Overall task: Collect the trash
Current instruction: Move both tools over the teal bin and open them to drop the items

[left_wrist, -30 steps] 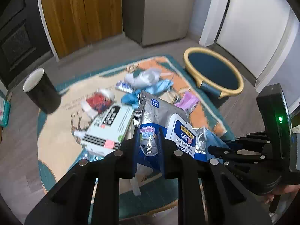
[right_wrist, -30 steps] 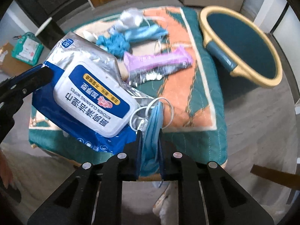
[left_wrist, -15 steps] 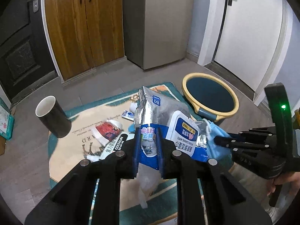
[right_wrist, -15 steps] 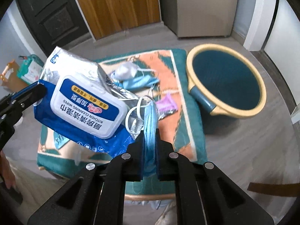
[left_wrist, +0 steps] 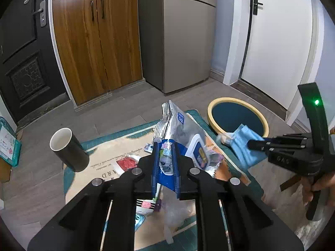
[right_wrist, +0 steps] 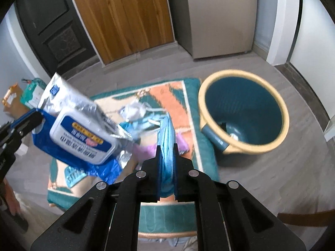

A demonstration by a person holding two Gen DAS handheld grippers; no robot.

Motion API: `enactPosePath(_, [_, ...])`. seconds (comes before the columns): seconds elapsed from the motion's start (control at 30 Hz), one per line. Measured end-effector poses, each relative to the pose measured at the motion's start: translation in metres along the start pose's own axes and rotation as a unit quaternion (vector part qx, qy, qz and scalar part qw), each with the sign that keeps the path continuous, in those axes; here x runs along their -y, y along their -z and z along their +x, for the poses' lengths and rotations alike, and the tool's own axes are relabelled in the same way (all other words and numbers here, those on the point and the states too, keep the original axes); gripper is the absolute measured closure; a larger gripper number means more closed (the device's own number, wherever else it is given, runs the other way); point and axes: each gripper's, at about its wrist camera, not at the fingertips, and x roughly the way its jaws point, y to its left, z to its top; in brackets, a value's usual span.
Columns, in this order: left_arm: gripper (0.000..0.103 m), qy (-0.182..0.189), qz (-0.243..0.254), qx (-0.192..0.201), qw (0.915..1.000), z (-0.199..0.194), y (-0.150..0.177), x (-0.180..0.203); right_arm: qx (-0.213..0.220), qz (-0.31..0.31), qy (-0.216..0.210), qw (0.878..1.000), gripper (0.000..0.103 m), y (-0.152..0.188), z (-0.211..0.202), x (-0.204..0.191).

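So both grippers are loaded up. The right gripper (right_wrist: pixel 167 156) is clamped on a crumpled light-blue disposable face mask (right_wrist: pixel 167 133), which sticks up and forward out of the jaws. The left gripper (left_wrist: pixel 165 163) is pinching a silver-and-blue foil pack of wet wipes with a white flip lid (left_wrist: pixel 178 138), held by its blue bottom edge so the long axis runs up and away from the gripper.

What matters for the drop: the round dark-teal trash bin with a yellow rim (right_wrist: pixel 244 113) sits ahead and to the right of the right gripper, down on the floor, mouth open. From the left gripper it's further off to the right, past the mask, so I'd say the right gripper is the nearer one and should go first.

Hard to tell stuff: there's something at the bottom of the bin but I can't make it out. The right view is motion-blurred (wipes pack especially). The leftover trash on the patterned teal-and-orange rug (right_wrist: pixel 188 96) is partly hidden behind the pack.
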Motion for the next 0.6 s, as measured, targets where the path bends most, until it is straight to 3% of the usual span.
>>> enactPosePath(0.33, [0.092,-0.005,0.010,0.011,0.9999,0.004,-0.019,0.001,0.029,-0.011,0.001,1.000,0.093,-0.038,-0.011,0.018])
enactPosePath(0.6, [0.092,0.001,0.038,0.026,0.9989,0.022,-0.054,0.020,0.053,0.037,0.034,0.997,0.093,-0.074,-0.005,0.080])
